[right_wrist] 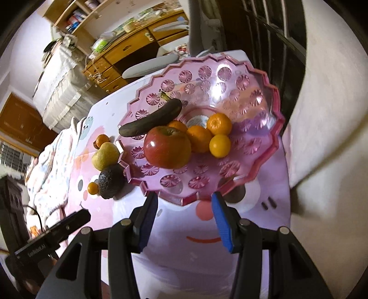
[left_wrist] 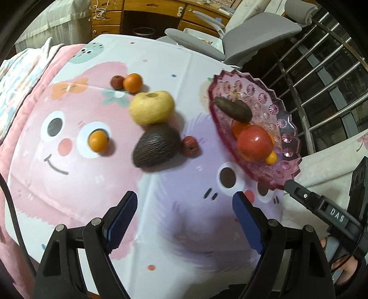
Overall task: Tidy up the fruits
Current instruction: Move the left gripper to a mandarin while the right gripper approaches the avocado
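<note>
A table under a cartoon-print tablecloth [left_wrist: 161, 218] in pink, lilac and white carries everything. Past its far edge stand wooden drawers [left_wrist: 108, 20] and a grey chair [left_wrist: 241, 43]; a metal railing [left_wrist: 322, 76] runs beyond the right edge, and a pink quilt [left_wrist: 27, 76] lies along the left edge.

At the right edge sits the pink plastic fruit tray [right_wrist: 260, 96] with a scalloped rim. In it lie a dark banana [right_wrist: 151, 119], a red apple [right_wrist: 168, 147] and several small oranges [right_wrist: 218, 124] — all bunched near the tray's middle.

On the cloth toward the table's centre a yellow pear [left_wrist: 151, 107] touches a dark avocado [left_wrist: 157, 146]; a small red fruit [left_wrist: 191, 146] sits just beside the avocado on its tray side. One orange [left_wrist: 98, 141] lies alone nearer the left edge. Toward the far edge another orange [left_wrist: 132, 82] touches a second small red fruit [left_wrist: 116, 82].

The left gripper [left_wrist: 184, 200] hangs above the cloth near the front edge, jaws spread wide, holding nothing. The right gripper [right_wrist: 184, 200] — jaws also apart and empty — points at the tray's near rim, its tips just beside it.
</note>
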Demonstrator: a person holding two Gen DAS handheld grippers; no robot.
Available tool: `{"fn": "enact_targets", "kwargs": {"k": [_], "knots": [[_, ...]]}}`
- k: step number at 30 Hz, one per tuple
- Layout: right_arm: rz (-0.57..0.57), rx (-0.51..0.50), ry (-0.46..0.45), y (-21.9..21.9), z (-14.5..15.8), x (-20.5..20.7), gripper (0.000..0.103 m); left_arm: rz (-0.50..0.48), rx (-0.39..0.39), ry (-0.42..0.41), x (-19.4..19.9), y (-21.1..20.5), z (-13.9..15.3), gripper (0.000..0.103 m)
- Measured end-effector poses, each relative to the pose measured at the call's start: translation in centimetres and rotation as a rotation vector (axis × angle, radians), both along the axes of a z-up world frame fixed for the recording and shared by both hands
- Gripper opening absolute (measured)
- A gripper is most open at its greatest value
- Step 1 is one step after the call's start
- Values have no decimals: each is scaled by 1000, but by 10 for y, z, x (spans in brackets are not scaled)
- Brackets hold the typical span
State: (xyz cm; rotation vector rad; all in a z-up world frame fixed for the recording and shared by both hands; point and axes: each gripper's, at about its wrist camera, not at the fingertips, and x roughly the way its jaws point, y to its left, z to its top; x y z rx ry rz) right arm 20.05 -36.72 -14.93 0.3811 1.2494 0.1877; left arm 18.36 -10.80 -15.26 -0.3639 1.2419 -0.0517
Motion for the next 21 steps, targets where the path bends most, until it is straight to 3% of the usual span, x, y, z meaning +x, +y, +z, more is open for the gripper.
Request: {"fn": "enact_targets", "kwargs": {"k": [9, 21], "knots": [[-146, 58, 92, 27, -6, -16, 53, -34, 13, 26, -14, 53, -2, 84], [-269, 92, 151, 103, -22, -22, 61, -182, 49, 45, 1, 121, -3, 84]]}}
